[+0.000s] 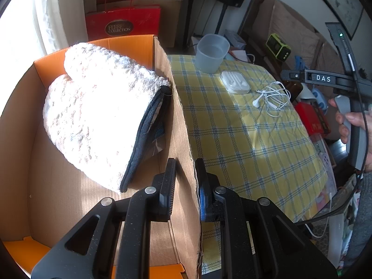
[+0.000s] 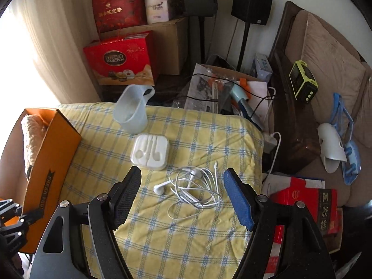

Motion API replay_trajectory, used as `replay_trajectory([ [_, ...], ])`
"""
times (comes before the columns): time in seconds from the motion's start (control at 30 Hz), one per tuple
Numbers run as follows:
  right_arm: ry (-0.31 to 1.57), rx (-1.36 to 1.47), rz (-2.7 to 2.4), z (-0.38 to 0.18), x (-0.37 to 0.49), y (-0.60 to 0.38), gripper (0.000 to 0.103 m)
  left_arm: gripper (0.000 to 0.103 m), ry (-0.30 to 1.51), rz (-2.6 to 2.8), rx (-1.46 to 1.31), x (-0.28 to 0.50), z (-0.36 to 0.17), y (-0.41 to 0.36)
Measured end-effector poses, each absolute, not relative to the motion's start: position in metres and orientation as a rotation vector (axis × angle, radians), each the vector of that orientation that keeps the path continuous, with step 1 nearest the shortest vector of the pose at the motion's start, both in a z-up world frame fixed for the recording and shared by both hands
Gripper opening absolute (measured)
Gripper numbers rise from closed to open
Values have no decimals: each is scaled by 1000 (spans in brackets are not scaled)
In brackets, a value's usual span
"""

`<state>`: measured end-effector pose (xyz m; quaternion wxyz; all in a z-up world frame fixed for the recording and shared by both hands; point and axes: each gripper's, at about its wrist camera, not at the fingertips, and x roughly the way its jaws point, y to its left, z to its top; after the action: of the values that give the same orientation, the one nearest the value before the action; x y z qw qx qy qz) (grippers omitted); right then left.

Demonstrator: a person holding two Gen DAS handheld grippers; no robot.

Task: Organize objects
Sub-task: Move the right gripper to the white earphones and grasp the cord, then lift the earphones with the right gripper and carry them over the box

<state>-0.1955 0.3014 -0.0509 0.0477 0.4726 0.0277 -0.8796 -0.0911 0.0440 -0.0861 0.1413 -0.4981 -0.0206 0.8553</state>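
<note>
Lying in a loose white tangle on the yellow checked tablecloth (image 2: 186,244), the earphones (image 2: 194,187) sit below the right gripper (image 2: 182,197), whose jaws are spread wide with nothing held. Just beside them rests their white case (image 2: 150,152), then a translucent cup (image 2: 133,110) (empty, it seems). The left gripper (image 1: 186,183) pinches the wall of the cardboard box (image 1: 183,139), which holds a fluffy white towel (image 1: 93,107).
</note>
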Motion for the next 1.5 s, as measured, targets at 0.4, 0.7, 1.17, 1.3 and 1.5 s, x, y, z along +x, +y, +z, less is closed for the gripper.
replay_trajectory([
  [0.4, 12, 1622, -2671, -109, -215, 315, 78, 15, -59, 2470, -1439, -91, -86, 44],
  [0.7, 43, 1624, -2652, -120, -221, 306, 43, 15, -59, 2469, -1439, -91, -86, 44],
  [1.17, 72, 1469, -2707, -78, -207, 297, 4, 15, -59, 2466, -1451, -92, -86, 43],
  [1.3, 52, 1398, -2709, -54, -200, 294, 4, 15, -65, 2463, -1456, -92, -86, 41],
  [1.5, 81, 1281, -2701, -13, -186, 274, 4, 15, -66, 2460, -1459, -94, -85, 40],
])
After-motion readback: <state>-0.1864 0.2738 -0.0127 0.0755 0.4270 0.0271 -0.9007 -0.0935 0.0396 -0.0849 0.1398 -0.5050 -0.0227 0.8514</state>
